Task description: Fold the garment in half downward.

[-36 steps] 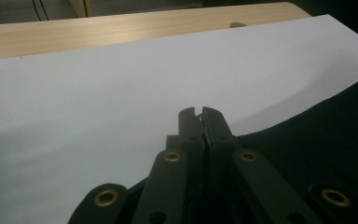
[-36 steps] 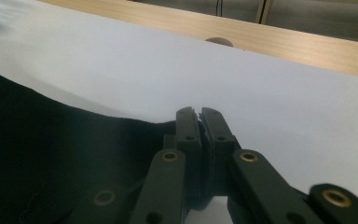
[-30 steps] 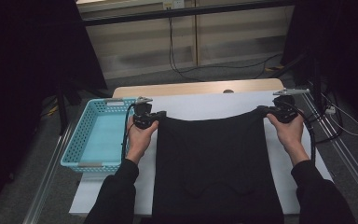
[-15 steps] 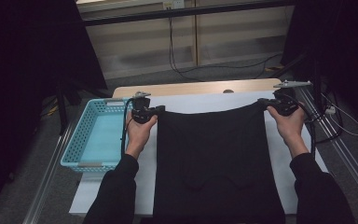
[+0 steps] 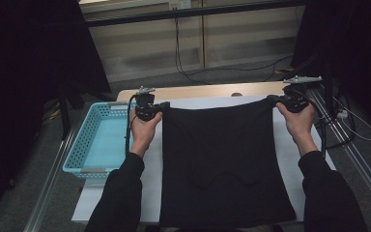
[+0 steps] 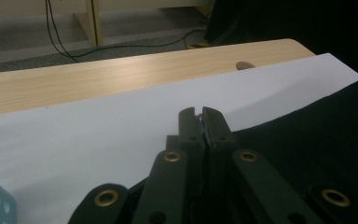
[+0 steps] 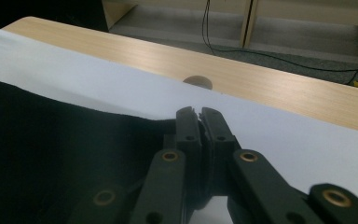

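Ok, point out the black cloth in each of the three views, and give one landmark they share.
High view: black cloth spread mid-table between both hands.
Left gripper view: right side, beside the jaws.
Right gripper view: left side.
Shared landmark: round hole in the wooden table edge.

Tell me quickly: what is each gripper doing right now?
Left gripper: closed on a far corner of the black cloth.
Right gripper: closed on the cloth's other far corner.

Matt black cloth (image 5: 222,159) pinched in matt black plastic jaws with brass-coloured rivets; smooth white sheet (image 6: 98,126) just beyond them; pale grained wood tabletop (image 6: 121,74); perforated blue plastic basket (image 5: 84,145).
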A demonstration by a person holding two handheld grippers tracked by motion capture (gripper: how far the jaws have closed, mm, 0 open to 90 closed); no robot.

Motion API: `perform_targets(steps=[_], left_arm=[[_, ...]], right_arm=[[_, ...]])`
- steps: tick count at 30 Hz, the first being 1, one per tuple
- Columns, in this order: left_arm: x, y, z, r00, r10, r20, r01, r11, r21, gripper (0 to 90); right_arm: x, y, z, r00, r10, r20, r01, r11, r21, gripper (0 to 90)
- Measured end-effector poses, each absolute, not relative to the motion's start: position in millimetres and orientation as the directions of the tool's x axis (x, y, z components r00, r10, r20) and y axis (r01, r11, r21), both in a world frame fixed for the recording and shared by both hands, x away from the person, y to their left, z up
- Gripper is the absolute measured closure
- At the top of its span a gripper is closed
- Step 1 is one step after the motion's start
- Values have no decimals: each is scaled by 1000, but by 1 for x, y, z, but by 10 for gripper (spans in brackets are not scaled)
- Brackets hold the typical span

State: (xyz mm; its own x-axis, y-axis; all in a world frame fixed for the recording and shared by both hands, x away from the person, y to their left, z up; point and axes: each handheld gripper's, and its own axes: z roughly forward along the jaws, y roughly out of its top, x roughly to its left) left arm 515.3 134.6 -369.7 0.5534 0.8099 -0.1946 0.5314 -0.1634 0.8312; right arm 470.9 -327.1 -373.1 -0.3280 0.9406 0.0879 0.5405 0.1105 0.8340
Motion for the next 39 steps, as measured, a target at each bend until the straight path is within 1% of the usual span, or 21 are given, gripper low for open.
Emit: perform_targets(steps=[9, 17, 24, 26, 31, 35, 38, 39], left_arm=[[527, 136, -372, 543, 821, -175, 529, -173, 831, 876], [539, 134, -363, 543, 821, -175, 517, -163, 840, 876], [548, 128, -367, 545, 816, -195, 521, -147, 841, 876], [548, 127, -367, 546, 816, -192, 516, -147, 844, 876], [552, 126, -374, 539, 819, -196, 535, -153, 831, 874], [554, 123, -385, 539, 823, -180, 552, -185, 813, 871], [556, 123, -390, 525, 827, -201, 569, -166, 805, 839], [556, 122, -391, 516, 833, -199, 571, -162, 805, 785]], right_arm=[[485, -324, -369, -319, 943, 90, 525, 97, 846, 867], [496, -322, -368, -309, 948, 82, 533, 102, 840, 867], [499, -327, -364, -296, 950, 94, 520, 78, 851, 867], [499, -328, -364, -290, 953, 82, 521, 85, 849, 867], [502, -330, -374, -281, 955, 90, 548, 83, 832, 866], [506, -327, -382, -282, 955, 88, 561, 90, 823, 864], [509, -326, -387, -283, 956, 74, 566, 104, 818, 837], [510, -326, -388, -268, 961, 69, 568, 99, 817, 784]])
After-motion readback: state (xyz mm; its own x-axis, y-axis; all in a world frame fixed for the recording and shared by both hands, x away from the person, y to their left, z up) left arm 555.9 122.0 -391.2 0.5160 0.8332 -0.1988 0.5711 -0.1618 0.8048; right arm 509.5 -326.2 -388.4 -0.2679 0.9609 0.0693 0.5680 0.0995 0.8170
